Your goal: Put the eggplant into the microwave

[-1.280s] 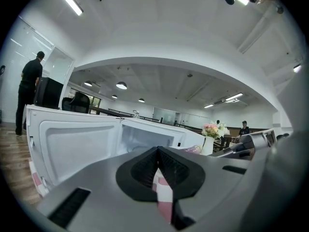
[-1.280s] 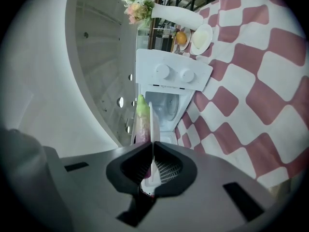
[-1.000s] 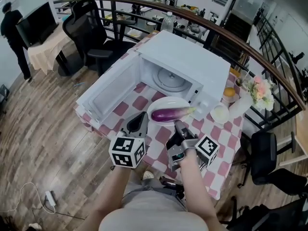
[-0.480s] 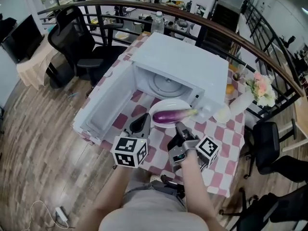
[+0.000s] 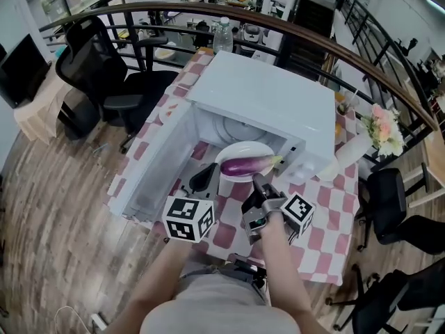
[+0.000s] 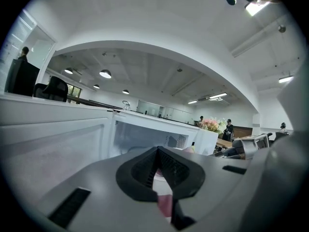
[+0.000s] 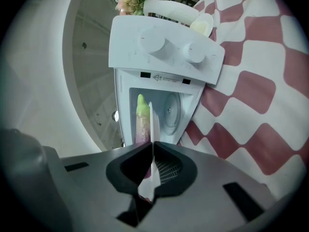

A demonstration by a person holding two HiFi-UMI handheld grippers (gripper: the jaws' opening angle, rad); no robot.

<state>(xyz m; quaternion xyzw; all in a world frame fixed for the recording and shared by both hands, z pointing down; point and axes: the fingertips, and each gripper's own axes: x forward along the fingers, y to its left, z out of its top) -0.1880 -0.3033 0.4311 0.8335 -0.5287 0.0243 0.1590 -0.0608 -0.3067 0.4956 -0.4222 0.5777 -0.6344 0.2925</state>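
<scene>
The right gripper (image 5: 258,180) is clamping the near rim of the white plate (image 5: 243,149). The eggplant (image 5: 247,165) is lying on it just past the jaws, at the mouth of the open microwave (image 5: 272,100). The left gripper (image 5: 208,170), jaws together, is hovering alongside.

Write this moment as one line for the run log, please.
right gripper: shut on plate rim | left gripper: shut, beside plate | eggplant: on plate, not yet inside | microwave: door open
</scene>
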